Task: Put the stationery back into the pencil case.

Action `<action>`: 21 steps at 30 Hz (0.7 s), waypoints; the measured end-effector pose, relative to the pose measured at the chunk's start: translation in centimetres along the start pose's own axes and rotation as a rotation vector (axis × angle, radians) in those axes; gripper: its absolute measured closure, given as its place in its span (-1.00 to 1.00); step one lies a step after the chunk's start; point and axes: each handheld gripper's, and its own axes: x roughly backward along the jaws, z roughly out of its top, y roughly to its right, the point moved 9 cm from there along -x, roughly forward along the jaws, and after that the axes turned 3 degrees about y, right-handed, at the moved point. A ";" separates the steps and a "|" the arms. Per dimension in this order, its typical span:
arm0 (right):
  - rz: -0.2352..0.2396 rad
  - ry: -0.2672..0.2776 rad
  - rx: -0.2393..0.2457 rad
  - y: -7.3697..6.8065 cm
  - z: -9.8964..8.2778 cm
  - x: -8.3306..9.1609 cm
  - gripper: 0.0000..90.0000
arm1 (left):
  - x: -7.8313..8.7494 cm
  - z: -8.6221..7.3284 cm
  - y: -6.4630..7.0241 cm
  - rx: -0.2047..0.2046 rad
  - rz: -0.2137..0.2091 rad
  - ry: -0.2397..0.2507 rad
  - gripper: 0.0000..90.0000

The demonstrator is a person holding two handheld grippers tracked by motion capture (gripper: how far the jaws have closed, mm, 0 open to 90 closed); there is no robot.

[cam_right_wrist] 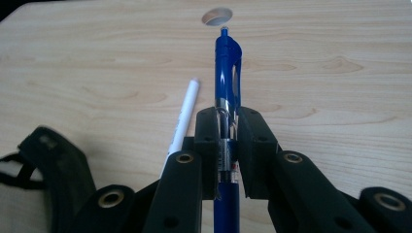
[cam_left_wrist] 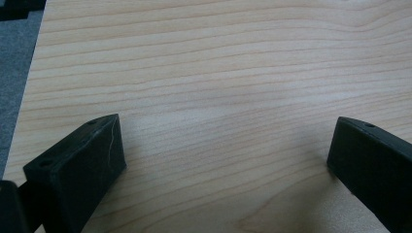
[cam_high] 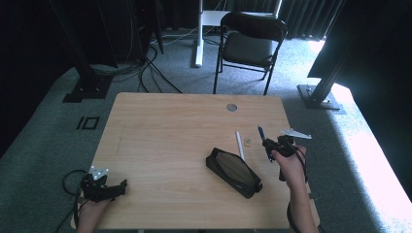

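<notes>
- The right gripper (cam_right_wrist: 228,145) has its fingers (cam_right_wrist: 206,145) clenched on a blue pen (cam_right_wrist: 227,73); they hold the pen at the middle of its barrel, with the clip end pointing forward, away from the person.
- In the high view the right gripper (cam_high: 270,145) is to the right of the black pencil case (cam_high: 234,172), and the blue pen (cam_high: 262,134) is lifted above the surface (cam_high: 160,141), not lying on it.
- The pencil case is the landmark: it lies open near the front edge of the surface, with the mouth turned up. I judge that it is placed so in order to receive the pens.
- A white pen (cam_high: 239,144) lies flat on the surface just behind the pencil case, between the case and the blue pen. A small pale object (cam_high: 248,142) is just beside it; I cannot tell what it is.
- The grip in the middle of the barrel probably keeps the pen balanced while it is carried toward the case.
- The left gripper (cam_high: 104,187) rests far to the left of the pencil case. Its fingers (cam_left_wrist: 82,160) are released and wide apart, with only bare wood between them, so it seems to wait.
</notes>
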 end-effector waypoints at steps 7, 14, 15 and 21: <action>0.043 0.014 0.019 -1.3 0.5 0.8 0.77 | 0.0 0.0 0.0 0.000 0.000 0.000 -0.99; 0.093 0.013 0.031 -2.7 0.6 1.6 0.77 | 0.0 0.0 0.0 0.000 0.000 0.000 -0.99; 0.098 0.014 0.032 -2.9 0.6 1.7 0.77 | 0.0 0.0 0.0 0.000 0.000 0.000 -0.99; 0.152 0.022 0.048 -4.5 0.6 2.5 0.77 | 0.0 0.0 0.0 0.000 0.000 0.000 -0.99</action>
